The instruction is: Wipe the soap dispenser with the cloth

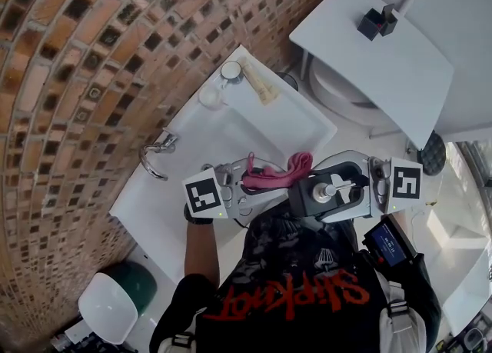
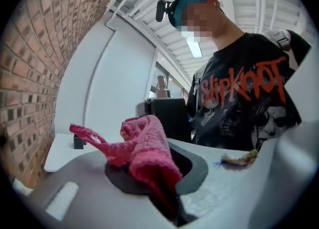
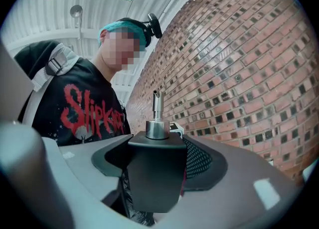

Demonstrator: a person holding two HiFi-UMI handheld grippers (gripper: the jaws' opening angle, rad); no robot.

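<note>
- The fingers (image 2: 84,193) of the left gripper (image 1: 254,184) were clenched on the pink cloth (image 2: 147,143). The cloth rose from between them in a thick bunch. In the left gripper view one thin end of it stuck out toward 10 o'clock.
- The fingers (image 3: 239,173) of the right gripper (image 1: 321,190) were grasping the soap dispenser (image 3: 152,173), which had a black square body and a silver pump (image 3: 157,118) on top. The pads pressed on its two sides, and in the right gripper view it stood upright between them.
- In the head view the two grippers faced each other in front of the person's black shirt (image 1: 307,298), the left one at 9 o'clock and the right one at 3 o'clock. The cloth reached across the space between them, and its loose end lay at about 12 o'clock of the dispenser's body. I could not tell whether this end touched the dispenser.
- Both the cloth and the dispenser were held in the air, above the near edge of the white sink (image 1: 231,136).
- The sink spread from the grippers toward 10 and 11 o'clock. The tap (image 1: 157,151) was on its 9 o'clock side, next to the brick wall (image 1: 77,51).
- On the far corner of the sink, at 12 o'clock, stood a small cup (image 1: 231,72) with a beige tube (image 1: 260,82) just beside it.
- At 1 o'clock, well apart from the sink, there was a white surface (image 1: 384,59) with a small black object (image 1: 378,22) on it.
</note>
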